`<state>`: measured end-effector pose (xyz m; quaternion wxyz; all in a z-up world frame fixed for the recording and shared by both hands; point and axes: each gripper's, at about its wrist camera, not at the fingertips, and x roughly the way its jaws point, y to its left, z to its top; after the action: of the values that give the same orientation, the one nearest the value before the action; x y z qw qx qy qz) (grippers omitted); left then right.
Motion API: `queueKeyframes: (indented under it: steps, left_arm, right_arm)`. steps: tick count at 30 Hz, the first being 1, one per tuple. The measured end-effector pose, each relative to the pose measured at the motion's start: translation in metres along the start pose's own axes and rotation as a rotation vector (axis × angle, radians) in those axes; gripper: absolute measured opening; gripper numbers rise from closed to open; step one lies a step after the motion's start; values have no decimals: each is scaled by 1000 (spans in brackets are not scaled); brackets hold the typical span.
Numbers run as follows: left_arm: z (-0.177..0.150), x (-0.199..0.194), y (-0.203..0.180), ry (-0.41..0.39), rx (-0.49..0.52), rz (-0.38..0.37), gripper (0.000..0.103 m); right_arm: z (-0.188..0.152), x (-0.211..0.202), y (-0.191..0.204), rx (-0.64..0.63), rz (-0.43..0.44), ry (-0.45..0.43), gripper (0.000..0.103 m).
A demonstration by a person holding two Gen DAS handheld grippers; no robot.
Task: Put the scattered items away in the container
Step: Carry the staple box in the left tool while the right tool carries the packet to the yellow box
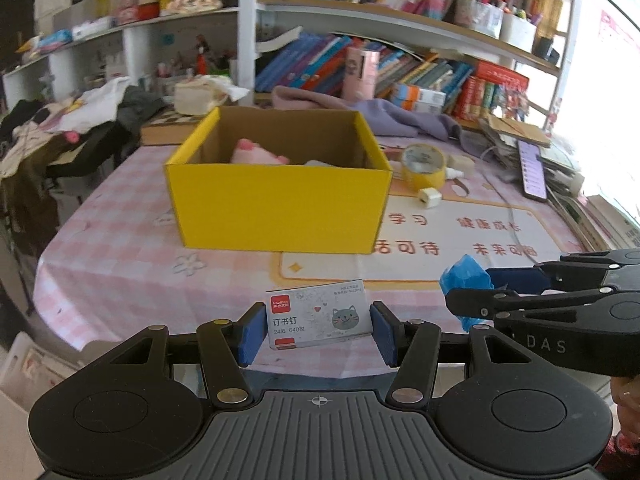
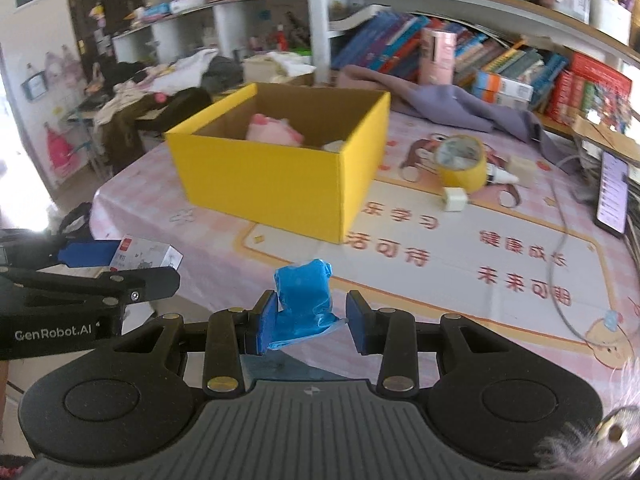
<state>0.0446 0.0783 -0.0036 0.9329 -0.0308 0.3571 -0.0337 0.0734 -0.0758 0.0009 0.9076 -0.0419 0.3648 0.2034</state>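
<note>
A yellow cardboard box (image 1: 276, 208) stands on the pink checked table, with a pink plush toy (image 1: 256, 152) inside; it also shows in the right wrist view (image 2: 260, 188). My left gripper (image 1: 318, 332) is open around a staples box (image 1: 320, 318) with a cat picture, near the table's front edge; its pads sit at the box's ends. My right gripper (image 2: 312, 324) is open around a crumpled blue bag (image 2: 304, 300); the left pad touches it, the right pad stands apart. The blue bag (image 1: 466, 280) and right gripper also show at the right of the left wrist view.
A yellow tape roll (image 2: 462, 162), a small white roll (image 2: 454, 199), a dropper bottle (image 2: 502, 176) and a phone (image 2: 612, 196) lie right of the box. Purple cloth (image 2: 460, 106) and bookshelves stand behind. Clothes pile at the far left.
</note>
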Motion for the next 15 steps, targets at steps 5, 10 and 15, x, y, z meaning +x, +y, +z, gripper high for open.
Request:
queueKeyframes:
  steps: [5,10,15]
  left_arm:
    - [-3,-4,9,-4,-12,14,55]
    - [-5,-7,16,-5,-14,24,55]
    - [-5,-8,18,-6,-17,28,55]
  right_arm:
    - [-1,1,13,-28,29,10,35]
    - [0,4,23,-41,48,17,35]
    - [1,6,29,-47,56,17,35]
